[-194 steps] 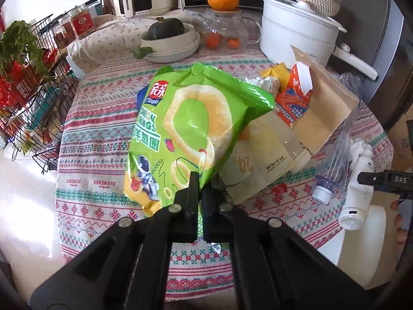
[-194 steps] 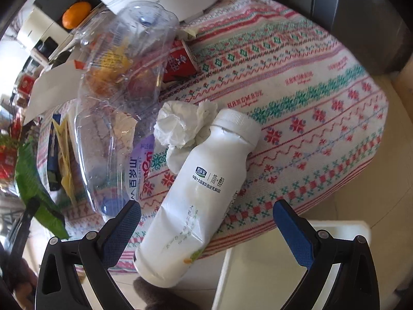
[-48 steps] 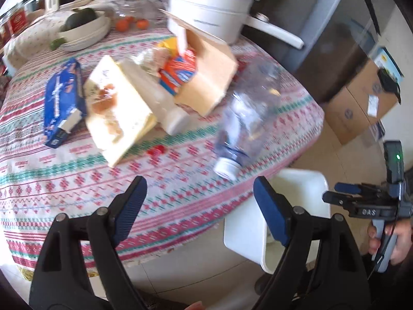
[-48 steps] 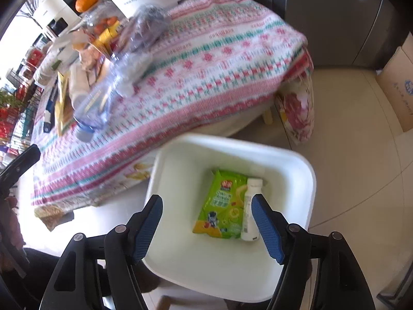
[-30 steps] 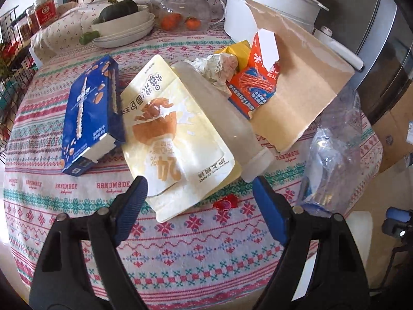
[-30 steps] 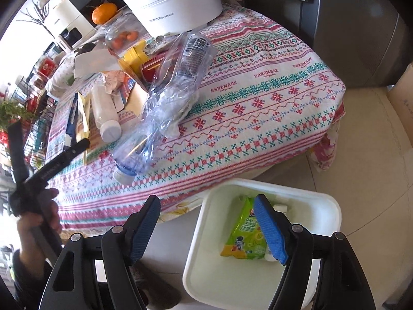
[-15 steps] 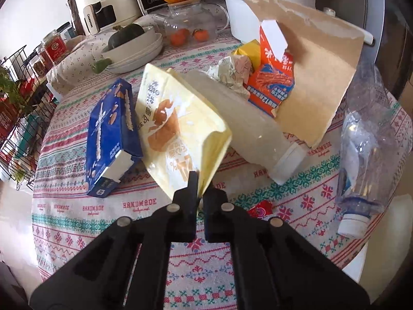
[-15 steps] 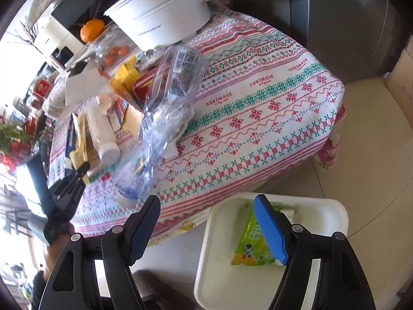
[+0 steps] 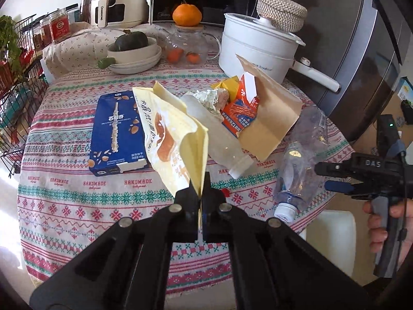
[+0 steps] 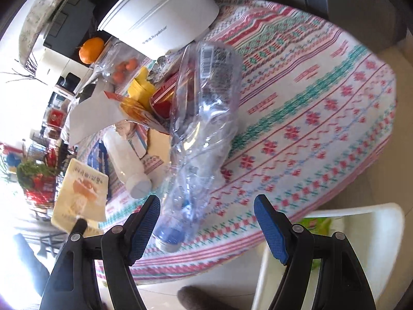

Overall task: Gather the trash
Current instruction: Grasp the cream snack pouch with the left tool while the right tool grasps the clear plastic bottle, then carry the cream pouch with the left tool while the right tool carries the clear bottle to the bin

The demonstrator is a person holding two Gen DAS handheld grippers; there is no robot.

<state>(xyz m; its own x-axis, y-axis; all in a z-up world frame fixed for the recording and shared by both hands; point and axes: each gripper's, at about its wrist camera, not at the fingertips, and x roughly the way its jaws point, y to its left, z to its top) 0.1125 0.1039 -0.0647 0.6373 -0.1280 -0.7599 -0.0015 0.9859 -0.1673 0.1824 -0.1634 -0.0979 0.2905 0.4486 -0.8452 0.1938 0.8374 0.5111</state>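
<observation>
Patterned red-and-green cloth covers the round counter, crowded with wrappers and kitchenware. Left claw is clamped on the bottom edge of a pale yellow snack pouch, lifted clear of the cloth beside a blue biscuit box. Right claw stands apart over the neck of a crushed clear plastic bottle lying near the counter's edge. A white plastic bin sits below on the floor.

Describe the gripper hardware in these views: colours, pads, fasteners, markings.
Both are matte black plastic with angular linkage arms and round silver pivot fasteners. The right gripper has textured blue pads on its fingers. From the left wrist view it shows a pistol-style handle, "DAS" lettering, a thin black cable and a small green light. The left gripper's pads are hidden.
</observation>
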